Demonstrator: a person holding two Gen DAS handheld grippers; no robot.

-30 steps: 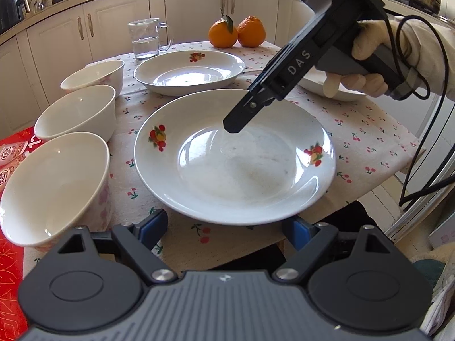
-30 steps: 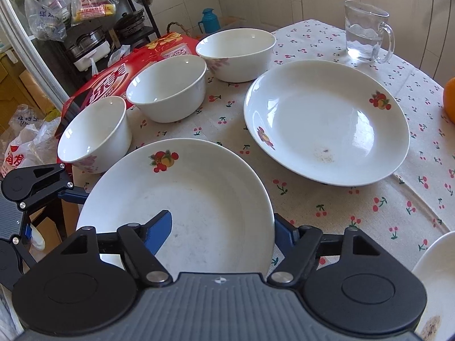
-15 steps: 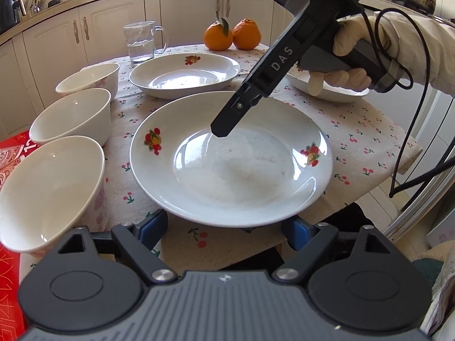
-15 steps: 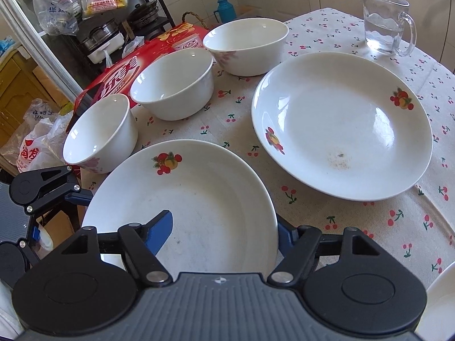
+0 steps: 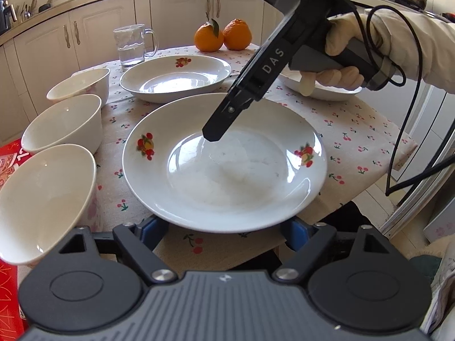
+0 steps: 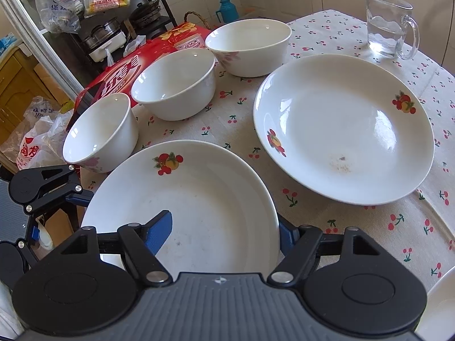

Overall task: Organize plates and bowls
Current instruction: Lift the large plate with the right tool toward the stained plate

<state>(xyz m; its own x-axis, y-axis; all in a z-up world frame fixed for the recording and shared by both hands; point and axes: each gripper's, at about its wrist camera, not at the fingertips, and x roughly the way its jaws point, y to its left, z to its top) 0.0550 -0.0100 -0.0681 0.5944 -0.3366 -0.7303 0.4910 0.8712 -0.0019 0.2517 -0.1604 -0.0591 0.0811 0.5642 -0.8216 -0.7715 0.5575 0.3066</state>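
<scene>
Subject under inspection: the near plate (image 5: 227, 170), a white glazed dish with fruit decals. It is lying at the front of the table, on the cherry-print cloth (image 5: 355, 130), and its near rim is overhanging the table edge. A second plate (image 6: 341, 128) is sitting just behind it, apart from it, and a third plate (image 5: 321, 92) is lying further off, partly hidden behind the gloved hand (image 5: 341, 56). Three bowls (image 6: 173, 85) are standing in a row along one side, none of them nested yet.

The right gripper (image 6: 224, 233) is straddling the near plate's rim with its jaws apart: one blue pad is hanging over the well and the other is sitting outside the edge. Neither appears to be pressing on the china. The left gripper (image 5: 223, 227) is waiting at the overhanging rim, also spread wide, with its tips tucked under or behind the rim (contact there cannot be confirmed).

Handling assessment: the plate is looking rigid, moderately heavy and breakable, and its glossy glaze is likely offering little friction. The sloping rim is the only part thin enough to pinch. A hold at the overhanging edge, one pad above and one below, is looking soundest, and stacking is calling for a level, gentle set-down
</scene>
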